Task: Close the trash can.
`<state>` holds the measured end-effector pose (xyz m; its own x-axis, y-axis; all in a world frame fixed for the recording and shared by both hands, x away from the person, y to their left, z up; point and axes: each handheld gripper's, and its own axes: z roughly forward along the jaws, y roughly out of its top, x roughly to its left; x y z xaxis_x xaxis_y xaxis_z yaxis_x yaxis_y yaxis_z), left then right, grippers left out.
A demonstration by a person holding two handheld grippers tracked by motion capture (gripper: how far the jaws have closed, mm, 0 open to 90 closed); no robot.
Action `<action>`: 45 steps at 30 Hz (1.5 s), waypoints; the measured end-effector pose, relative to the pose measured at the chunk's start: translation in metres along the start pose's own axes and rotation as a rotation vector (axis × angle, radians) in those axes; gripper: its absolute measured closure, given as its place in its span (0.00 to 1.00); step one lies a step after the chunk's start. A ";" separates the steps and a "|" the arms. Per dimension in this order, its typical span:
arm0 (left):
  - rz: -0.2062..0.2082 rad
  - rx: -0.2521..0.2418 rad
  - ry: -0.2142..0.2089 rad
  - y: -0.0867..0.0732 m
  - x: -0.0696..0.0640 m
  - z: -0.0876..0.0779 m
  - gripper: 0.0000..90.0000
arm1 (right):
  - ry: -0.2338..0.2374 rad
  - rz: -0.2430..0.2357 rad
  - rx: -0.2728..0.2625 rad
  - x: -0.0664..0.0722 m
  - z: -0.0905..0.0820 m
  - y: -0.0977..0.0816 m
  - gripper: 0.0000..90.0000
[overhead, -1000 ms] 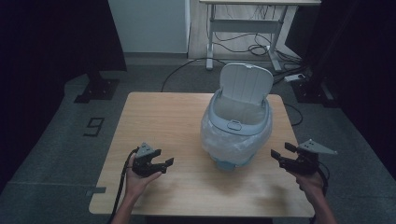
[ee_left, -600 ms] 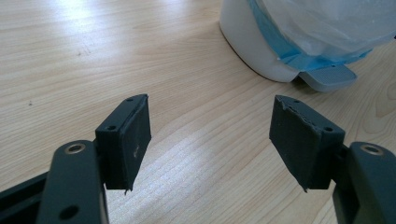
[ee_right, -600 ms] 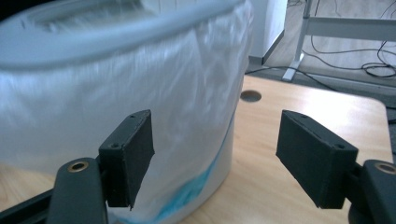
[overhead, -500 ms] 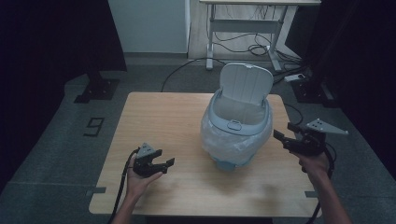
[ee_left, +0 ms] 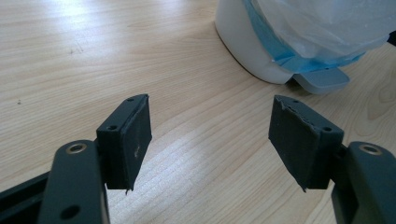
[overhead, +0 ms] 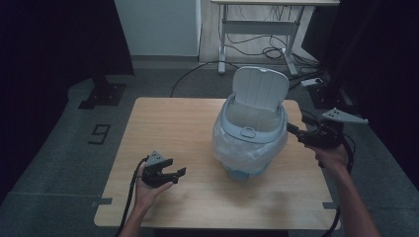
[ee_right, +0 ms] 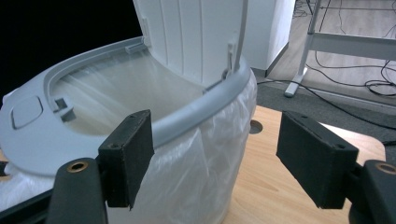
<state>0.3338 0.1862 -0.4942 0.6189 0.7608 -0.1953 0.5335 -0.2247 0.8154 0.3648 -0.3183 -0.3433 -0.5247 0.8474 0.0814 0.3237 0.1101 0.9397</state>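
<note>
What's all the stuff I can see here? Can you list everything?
Table: one, light wood, middle of the room.
Bin: one, pale blue and white, on the table's right half, lid standing open.
Bag: one, clear plastic, lining the bin and draped over its sides.
Desk: one, white legs, on the floor behind the table, cables under it.
Left claw: one, black, open, low over the table near its front.
Right claw: one, black, open, beside the bin's rim.

One bin (overhead: pixel 249 133), one liner bag (overhead: pixel 247 153), one table (overhead: pixel 173 123), two grippers: left (overhead: pixel 173 173), right (overhead: pixel 295 132).
</note>
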 end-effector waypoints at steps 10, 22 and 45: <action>-0.020 0.009 -0.022 0.000 0.002 0.000 0.33 | 0.009 -0.001 -0.001 -0.002 0.012 0.016 0.29; -0.079 -0.006 -0.060 0.000 0.010 -0.005 0.32 | 0.008 -0.006 0.005 -0.003 0.034 0.032 0.27; -0.068 0.029 -0.060 -0.002 0.007 0.002 0.33 | 0.085 -0.081 -0.048 0.013 0.064 0.065 0.21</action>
<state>0.3384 0.1913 -0.4977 0.6139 0.7372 -0.2824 0.5913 -0.1925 0.7831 0.4298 -0.2671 -0.3029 -0.6133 0.7893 0.0305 0.2403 0.1497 0.9591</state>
